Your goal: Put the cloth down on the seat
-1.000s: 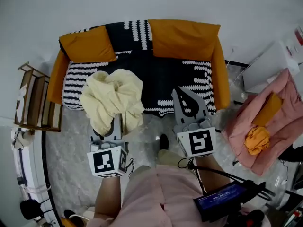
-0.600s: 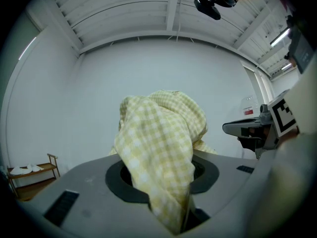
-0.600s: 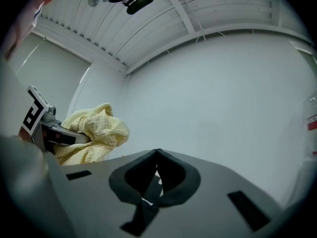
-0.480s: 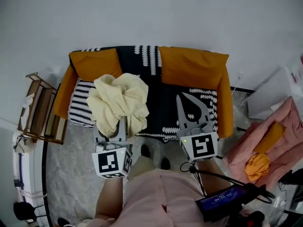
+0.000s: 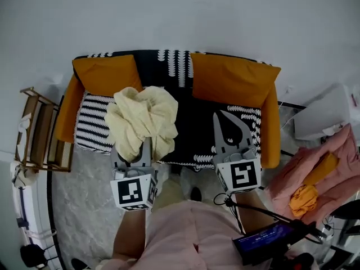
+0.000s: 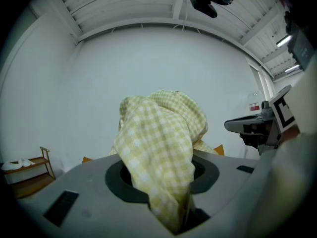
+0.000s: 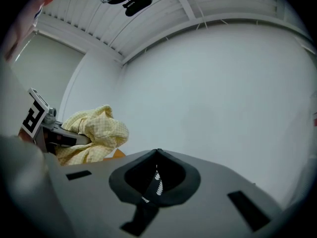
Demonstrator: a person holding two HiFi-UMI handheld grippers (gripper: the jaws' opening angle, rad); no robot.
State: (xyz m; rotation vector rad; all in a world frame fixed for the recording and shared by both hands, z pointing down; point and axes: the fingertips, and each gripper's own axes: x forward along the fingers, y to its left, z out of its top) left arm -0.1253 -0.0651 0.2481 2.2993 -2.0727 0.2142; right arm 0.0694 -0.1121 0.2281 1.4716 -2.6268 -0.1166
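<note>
A bunched pale-yellow checked cloth [image 5: 142, 118] hangs above the left half of the sofa seat [image 5: 194, 122], which has a black-and-white patterned cover. My left gripper [image 5: 140, 149] is shut on the cloth's lower end. In the left gripper view the cloth [image 6: 161, 148] rises out of the closed jaws and hides the fingertips. My right gripper [image 5: 219, 118] is over the right half of the seat, shut with nothing in it. In the right gripper view its jaws [image 7: 157, 152] meet at a point, and the cloth [image 7: 91, 135] shows at far left.
Two orange cushions [image 5: 107, 75] [image 5: 230, 83] lean on the sofa back, with orange arms at both ends. A wooden side shelf [image 5: 35, 131] stands at left. A pink heap with an orange bundle [image 5: 304, 198] and a white box [image 5: 323, 117] are at right. My feet are by the sofa front.
I have stepped closer to the sofa. Both grippers moved forward, and the cloth now hangs over the seat rather than its front edge. Neither grip has changed.
</note>
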